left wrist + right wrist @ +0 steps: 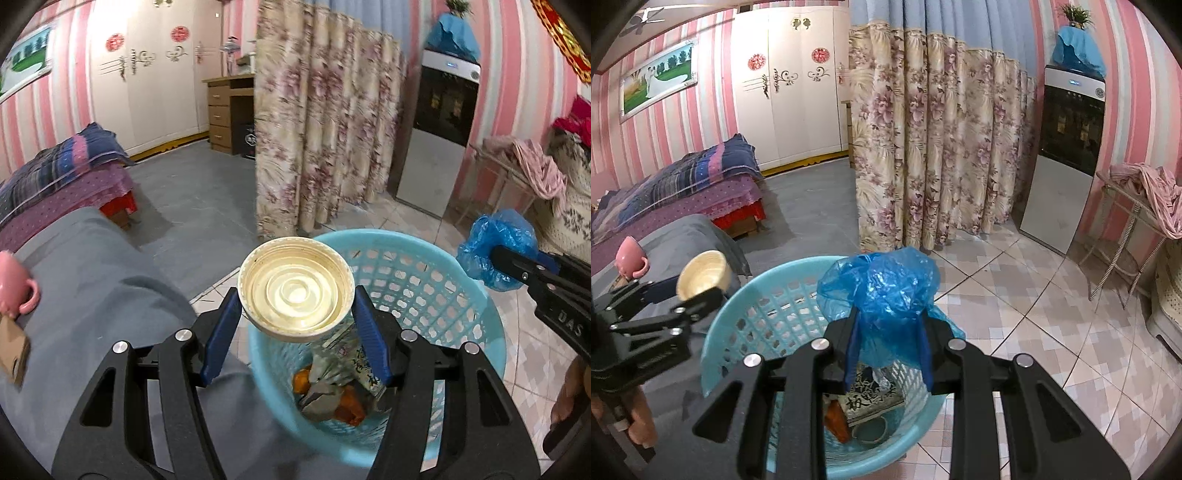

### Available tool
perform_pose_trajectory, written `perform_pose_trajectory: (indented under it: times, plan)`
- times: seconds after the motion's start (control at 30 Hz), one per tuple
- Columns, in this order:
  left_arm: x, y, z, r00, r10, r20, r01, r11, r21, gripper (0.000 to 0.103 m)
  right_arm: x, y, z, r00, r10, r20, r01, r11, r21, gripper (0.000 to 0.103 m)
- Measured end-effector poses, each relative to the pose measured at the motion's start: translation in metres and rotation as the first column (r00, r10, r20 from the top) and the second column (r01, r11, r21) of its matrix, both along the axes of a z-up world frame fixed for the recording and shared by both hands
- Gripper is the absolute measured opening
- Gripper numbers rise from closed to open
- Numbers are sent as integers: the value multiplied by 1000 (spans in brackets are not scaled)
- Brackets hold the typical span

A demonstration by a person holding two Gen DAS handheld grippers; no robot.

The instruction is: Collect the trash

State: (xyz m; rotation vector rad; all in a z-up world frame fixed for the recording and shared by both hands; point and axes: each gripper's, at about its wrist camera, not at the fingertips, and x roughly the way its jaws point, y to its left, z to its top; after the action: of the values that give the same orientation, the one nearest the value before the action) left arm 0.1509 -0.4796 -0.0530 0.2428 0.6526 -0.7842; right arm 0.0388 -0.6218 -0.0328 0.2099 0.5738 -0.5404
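Observation:
My left gripper (295, 325) is shut on a cream plastic cup (295, 288) and holds it over the near rim of a light blue plastic basket (461, 295). The basket holds wrappers and orange scraps (332, 391). My right gripper (888, 350) is shut on a crumpled blue plastic bag (882, 288), held above the same basket (746, 314). In the left wrist view the right gripper (513, 269) and the bag (495, 240) show at the right. In the right wrist view the left gripper (698, 291) and the cup (701, 273) show at the left.
A grey-covered surface (92, 280) lies left of the basket, with a pink mug (14, 284) and a brown box (13, 350) on it. A floral curtain (321, 129) hangs behind. A bed (683, 184) stands at the left, a water dispenser (1067, 158) and a rack (1126, 229) at the right.

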Motion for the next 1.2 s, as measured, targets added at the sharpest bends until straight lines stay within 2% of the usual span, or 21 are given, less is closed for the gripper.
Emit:
perform_pose_trajectory:
  times: [0.1,0.17,0.27,0.57,0.83,0.87,0.93,1.07,1.1,1.2]
  plan:
    - [5,-13,-1,1000,-10,7,10,1000,20,63,-2,-5,-5,1000,-8,0,8,1000,15,27]
    - [7,-13,0,1000,2,22,-3,1000,26,76,-1,-6,-10,1000,-11,-3,11,1000,27,27]
    - [13,-2,4,999,27,41,-27,999,17,84,1,-5,-11,1000,-9,-6,9,1000,28,27]
    - [34,42,19,992,112,64,-112,994,-7,94,12,7,-14,1000,-2,3,2,999,35,27]
    - [22,69,22,983,150,102,-150,989,-1,97,37,17,-26,1000,2,-24,-1,998,56,29]
    - [21,74,22,983,155,103,-155,988,-3,97,42,17,-30,999,5,-32,-2,997,73,33]
    - [19,83,23,982,163,100,-163,987,-10,97,46,17,-34,999,10,-37,-6,995,96,71]
    - [13,113,28,977,197,80,-195,980,-33,97,50,22,-40,998,7,-59,-1,994,105,82]
    - [12,121,30,976,206,72,-203,978,-40,97,49,24,-40,998,2,-59,4,994,108,89]
    - [3,146,33,971,226,73,-224,974,-46,97,40,33,-34,1000,-14,-23,16,993,117,98]
